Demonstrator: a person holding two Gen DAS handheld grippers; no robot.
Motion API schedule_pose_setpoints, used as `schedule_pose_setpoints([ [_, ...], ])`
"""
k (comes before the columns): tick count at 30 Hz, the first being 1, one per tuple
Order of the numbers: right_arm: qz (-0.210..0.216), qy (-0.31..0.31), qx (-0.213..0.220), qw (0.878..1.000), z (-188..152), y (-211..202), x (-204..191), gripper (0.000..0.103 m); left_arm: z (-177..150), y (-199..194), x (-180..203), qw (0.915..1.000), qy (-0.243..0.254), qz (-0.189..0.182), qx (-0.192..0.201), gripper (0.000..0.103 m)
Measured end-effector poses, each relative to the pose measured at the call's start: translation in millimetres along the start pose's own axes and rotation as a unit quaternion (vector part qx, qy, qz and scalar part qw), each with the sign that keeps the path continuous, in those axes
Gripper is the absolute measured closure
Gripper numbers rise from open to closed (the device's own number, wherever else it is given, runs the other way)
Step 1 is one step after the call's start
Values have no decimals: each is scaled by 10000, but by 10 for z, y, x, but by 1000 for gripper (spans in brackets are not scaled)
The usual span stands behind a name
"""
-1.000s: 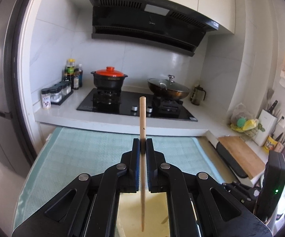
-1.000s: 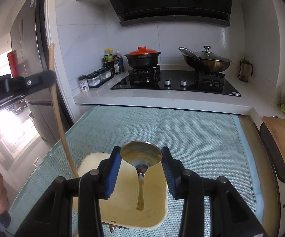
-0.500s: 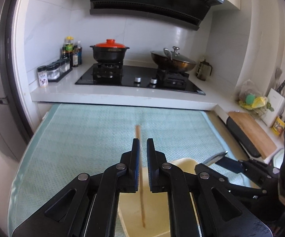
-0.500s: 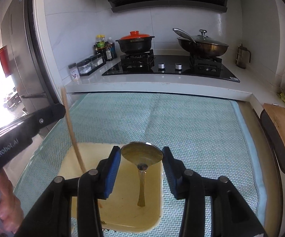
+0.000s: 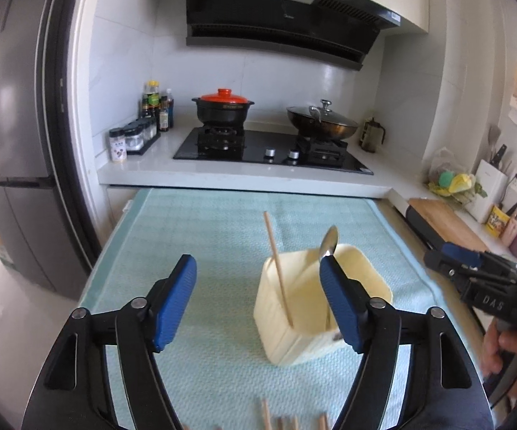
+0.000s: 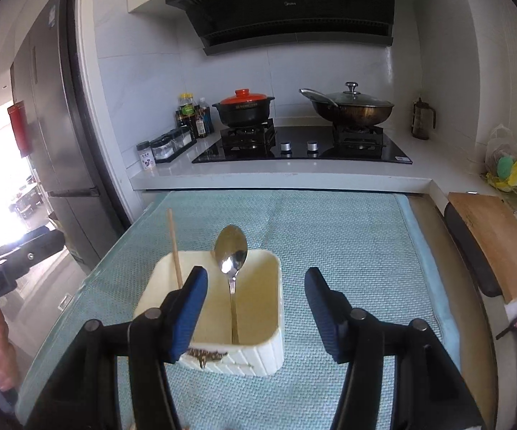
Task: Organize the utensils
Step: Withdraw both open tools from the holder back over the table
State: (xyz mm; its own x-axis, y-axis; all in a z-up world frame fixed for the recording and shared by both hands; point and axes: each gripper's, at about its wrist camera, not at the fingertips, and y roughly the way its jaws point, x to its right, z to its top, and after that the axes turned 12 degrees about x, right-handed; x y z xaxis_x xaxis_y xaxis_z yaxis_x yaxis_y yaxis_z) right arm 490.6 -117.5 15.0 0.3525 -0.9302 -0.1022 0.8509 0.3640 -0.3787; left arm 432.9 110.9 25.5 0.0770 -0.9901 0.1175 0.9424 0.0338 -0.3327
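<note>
A cream square utensil holder [image 5: 296,326] [image 6: 258,344] stands on the teal mat. A wooden chopstick [image 5: 277,265] [image 6: 174,247] and a metal spoon [image 5: 328,242] [image 6: 231,251] stand inside it, leaning on its rim. My left gripper [image 5: 258,299] is open and empty, just near of the holder and to its left. My right gripper [image 6: 256,308] is open and empty, with the holder between its jaws and a little beyond. Several more wooden chopsticks [image 5: 283,421] lie on the mat at the near edge.
The teal mat [image 6: 348,236] covers the table. Beyond it runs a counter with a stove, a red-lidded pot [image 6: 244,107], a wok [image 6: 351,107] and spice jars [image 6: 167,147]. A fridge [image 5: 14,143] stands left, a cutting board [image 6: 491,240] right.
Both grippers have opened and pulled back. The left let go of the chopstick and the right let go of the spoon; both now stand in the holder.
</note>
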Motion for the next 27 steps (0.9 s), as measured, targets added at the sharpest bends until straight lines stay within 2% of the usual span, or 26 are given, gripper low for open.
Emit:
schedule_pose_setpoints([
  [2,27,-115,95,9999,-87,-325,-37,45,-87,-357,-72,9999,122,56,-18,18],
  [7,2,-320,96,9994,-489,-1098,-107,45,-504,-1171,-156,9985,428,111,-320,9],
  [13,-255,-497,126,9984,-1225,-1786,-246,45,-1251,-1788,-205,9987,74,219,-450,6],
  [17,-467,-500,106,9976,-1724,-2057,-333,45,-1736,-1948,-236,9978,-203,417,-478,6],
  [20,-587,-459,62,9972,-2030,-2171,-390,45,-2023,-1895,-273,9963,-308,531,-604,6],
  [27,-609,-567,-107,9965,-2366,-2228,-490,45,-2404,-1776,-305,9932,-267,730,-865,6],
])
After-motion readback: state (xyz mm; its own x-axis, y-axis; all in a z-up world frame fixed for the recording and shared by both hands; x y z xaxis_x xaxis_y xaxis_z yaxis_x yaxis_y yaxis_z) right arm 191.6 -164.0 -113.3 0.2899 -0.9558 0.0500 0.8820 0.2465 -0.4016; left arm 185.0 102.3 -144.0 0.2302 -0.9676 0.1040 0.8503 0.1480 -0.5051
